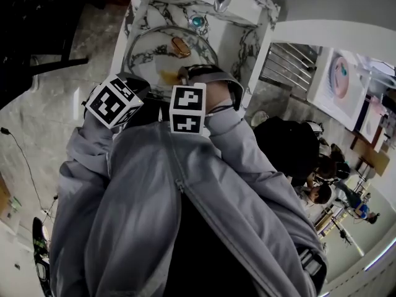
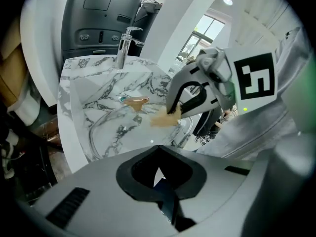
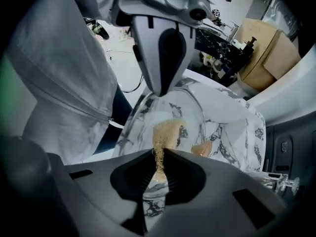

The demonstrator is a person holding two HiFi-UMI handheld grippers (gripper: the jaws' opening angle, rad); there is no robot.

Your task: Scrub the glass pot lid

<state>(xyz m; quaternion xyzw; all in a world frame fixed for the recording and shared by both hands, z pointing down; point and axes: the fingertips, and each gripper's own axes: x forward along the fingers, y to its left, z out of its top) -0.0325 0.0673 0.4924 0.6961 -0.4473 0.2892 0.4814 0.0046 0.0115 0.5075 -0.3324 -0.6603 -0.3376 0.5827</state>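
Right hand-held gripper (image 3: 159, 154) is clamped on a tan scrub pad (image 3: 167, 132), pointing down so the pad's free end sits against the glass. Left hand-held gripper (image 2: 159, 172) is closed tight, and from the right gripper view its tip sits right on the rim of the glass pot lid (image 3: 192, 112). My guess is it's pinning the lid so it won't skate around. The lid sits tilted in the marble sink (image 1: 247, 36), brown knob (image 3: 201, 148) up, under the faucet (image 2: 123, 46). Count: two grippers, one lid, one knob, one pad, one faucet.
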